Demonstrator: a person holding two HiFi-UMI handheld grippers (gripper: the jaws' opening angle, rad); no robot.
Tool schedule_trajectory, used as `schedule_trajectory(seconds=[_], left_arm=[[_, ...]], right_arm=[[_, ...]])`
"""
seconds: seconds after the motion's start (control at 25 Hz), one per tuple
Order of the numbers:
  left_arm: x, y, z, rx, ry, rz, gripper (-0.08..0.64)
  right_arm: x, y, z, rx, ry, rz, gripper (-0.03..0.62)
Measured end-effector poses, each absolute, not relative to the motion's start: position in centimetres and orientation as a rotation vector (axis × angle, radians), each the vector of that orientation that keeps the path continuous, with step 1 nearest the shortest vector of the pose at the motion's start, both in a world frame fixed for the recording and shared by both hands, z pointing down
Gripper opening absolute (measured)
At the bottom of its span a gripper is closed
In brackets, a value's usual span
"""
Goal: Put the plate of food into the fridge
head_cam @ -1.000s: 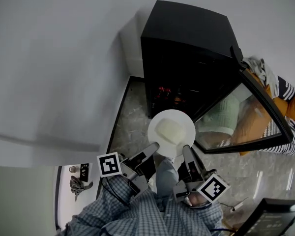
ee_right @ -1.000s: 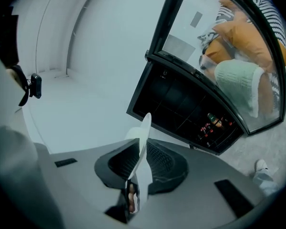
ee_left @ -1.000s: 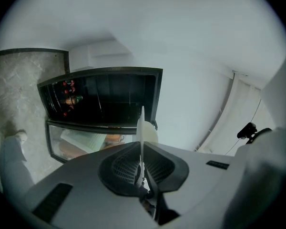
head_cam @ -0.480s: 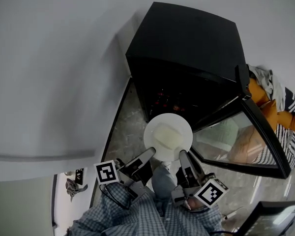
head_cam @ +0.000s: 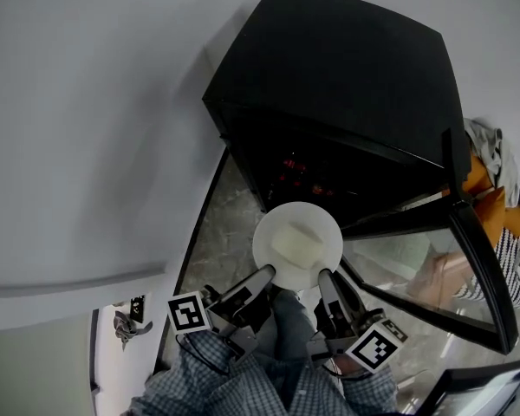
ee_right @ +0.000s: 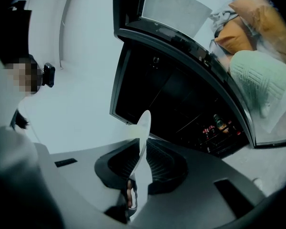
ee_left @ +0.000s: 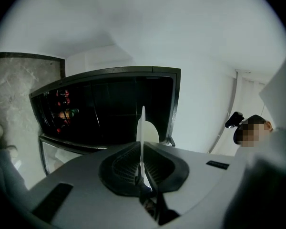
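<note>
Seen from above, checked sleeves (head_cam: pixel 243 380) at six o'clock lead to two grippers. The left gripper (head_cam: pixel 267 274) and the right gripper (head_cam: pixel 323 276) each pinch the near rim of a white plate (head_cam: pixel 269 232), their jaws narrowed onto its thin edge. The plate sits at centre, carrying pale food (head_cam: pixel 296 243), just short of the open black fridge (head_cam: pixel 347 68) at twelve o'clock. The fridge's glass door (head_cam: pixel 481 267) swings out at three o'clock. The carry is under way. Next, the plate probably needs sliding level onto a shelf, clear of the red items (head_cam: pixel 295 165) inside. Compared with a second ago, the fridge looms larger and the plate is nearer its opening.
</note>
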State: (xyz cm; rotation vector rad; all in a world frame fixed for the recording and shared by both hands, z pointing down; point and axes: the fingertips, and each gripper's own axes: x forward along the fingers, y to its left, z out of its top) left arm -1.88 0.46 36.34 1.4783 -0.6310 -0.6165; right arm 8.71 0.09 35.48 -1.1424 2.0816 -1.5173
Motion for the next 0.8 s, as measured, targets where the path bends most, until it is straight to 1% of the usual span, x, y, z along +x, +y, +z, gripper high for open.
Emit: schedule_trajectory(seconds=[0.28,0.8], left_arm=[[-2.3,-1.1,39.2,1.477,-0.632,-0.586,0.021],[-1.1,-2.9,44.2,1.441,-0.604,-0.528,0.021]], right_arm=[[8.3,-1.5,38.2,-1.143,2.091,-1.510,0.051],[9.4,-2.7,43.3,-1.237,2.034,-1.525,0.051]])
